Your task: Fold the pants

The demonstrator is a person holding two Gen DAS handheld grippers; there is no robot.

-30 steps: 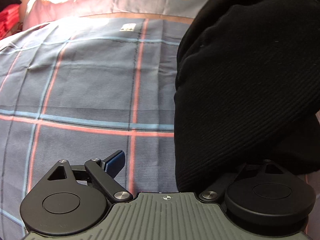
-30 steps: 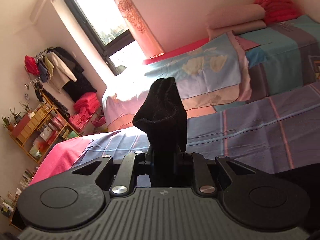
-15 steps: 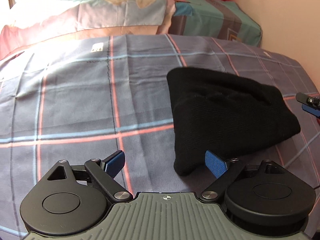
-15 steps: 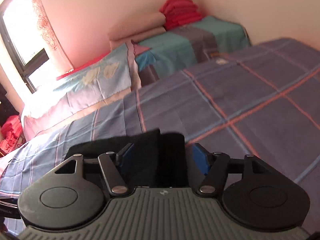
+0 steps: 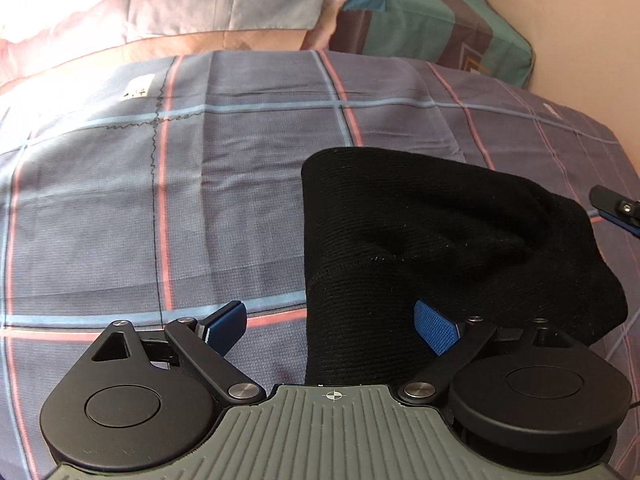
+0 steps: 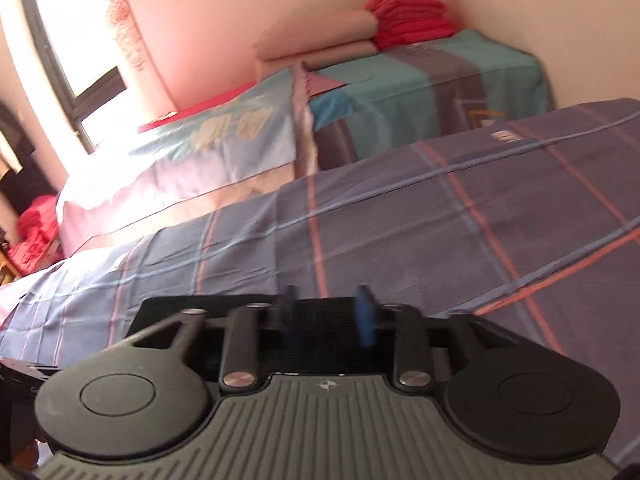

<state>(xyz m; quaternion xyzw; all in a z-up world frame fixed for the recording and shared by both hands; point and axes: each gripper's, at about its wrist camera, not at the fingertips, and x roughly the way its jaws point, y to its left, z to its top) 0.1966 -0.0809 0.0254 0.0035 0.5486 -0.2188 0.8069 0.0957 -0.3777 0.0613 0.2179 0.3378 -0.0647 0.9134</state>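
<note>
Two wrist-cam views over a bed w/ a plaid bedspread point(image 5: 240, 208), grey-purple w/ pink and blue lines.

Left view: the left gripper point(image 5: 332, 326) is seen pointing steeply down at the bed, jaws spread wide. Its blue pads point(image 5: 436, 326) are apart; one edge of the black pants point(image 5: 440, 248) lies between them, nearer the right pad, but no squeeze is seen, so nothing is gripped. The pants are laid in a folded, wedge-shaped bundle ahead of and to the right of this tool, resting on the bedspread. Past the bundle's far right side, a tip of the right gripper point(image 5: 618, 210) is visible at the frame edge, just beside the cloth.

Right view (some motion blur): the right gripper point(image 6: 328, 316) is held low over the bed, its jaws having just been opening, now wide apart. The pants point(image 6: 240, 308) lie flat under and just ahead of its fingers, between the pads but not pinched.

Beyond both tools: a pale quilt point(image 6: 192, 160), a teal blanket point(image 6: 420, 92), a red folded stack point(image 6: 408, 16) by the wall, a window point(image 6: 76, 52) to the far left.
</note>
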